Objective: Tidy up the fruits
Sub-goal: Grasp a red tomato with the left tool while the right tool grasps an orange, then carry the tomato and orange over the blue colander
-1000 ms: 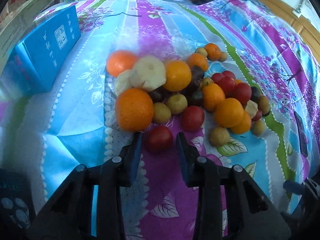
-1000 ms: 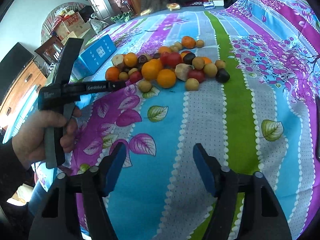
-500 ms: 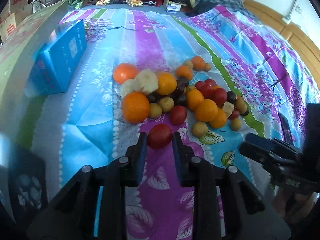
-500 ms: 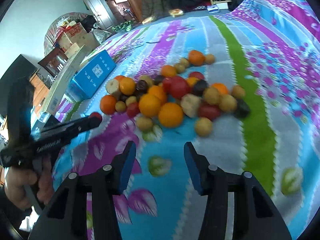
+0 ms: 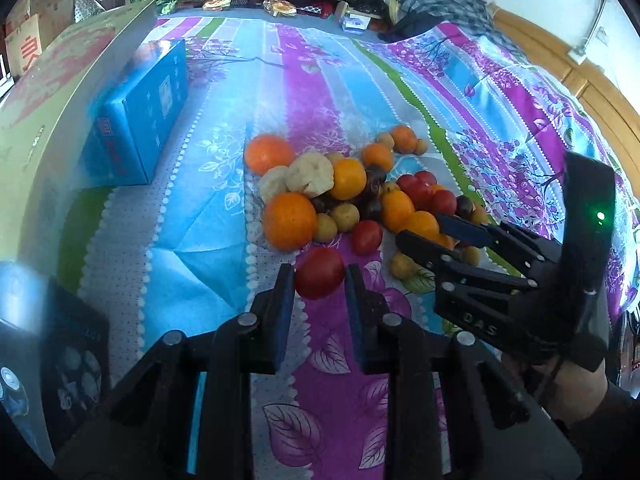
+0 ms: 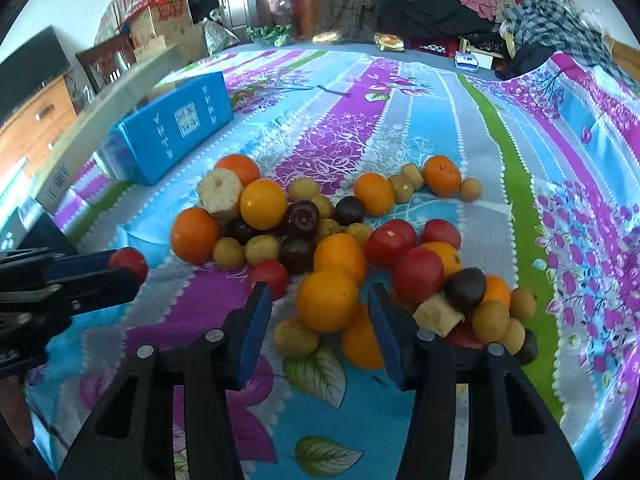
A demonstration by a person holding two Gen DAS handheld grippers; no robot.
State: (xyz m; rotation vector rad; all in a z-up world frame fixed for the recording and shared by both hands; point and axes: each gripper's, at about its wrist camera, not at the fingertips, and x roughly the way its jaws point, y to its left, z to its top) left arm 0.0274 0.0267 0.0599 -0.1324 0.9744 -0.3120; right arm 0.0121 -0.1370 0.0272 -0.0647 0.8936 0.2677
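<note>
A pile of fruit (image 5: 360,196) lies on the striped flowered cloth: oranges, red tomatoes, dark plums, small yellow fruits and pale peeled pieces. My left gripper (image 5: 320,280) is shut on a red tomato (image 5: 319,273) and holds it just in front of the pile; that tomato also shows in the right wrist view (image 6: 129,263). My right gripper (image 6: 318,312) is open, its fingers on either side of an orange (image 6: 327,301) at the pile's near edge. The right gripper also shows in the left wrist view (image 5: 424,236).
A blue box (image 5: 136,120) lies left of the pile, along a long pale carton (image 5: 48,92). A dark device (image 5: 52,356) sits at the near left. Clothes and small items are heaped at the far end (image 6: 440,8). A wooden headboard (image 5: 592,92) runs along the right.
My left gripper closed on the red tomato and drew it back from the pile. My right gripper moved forward to the pile and now straddles an orange.
</note>
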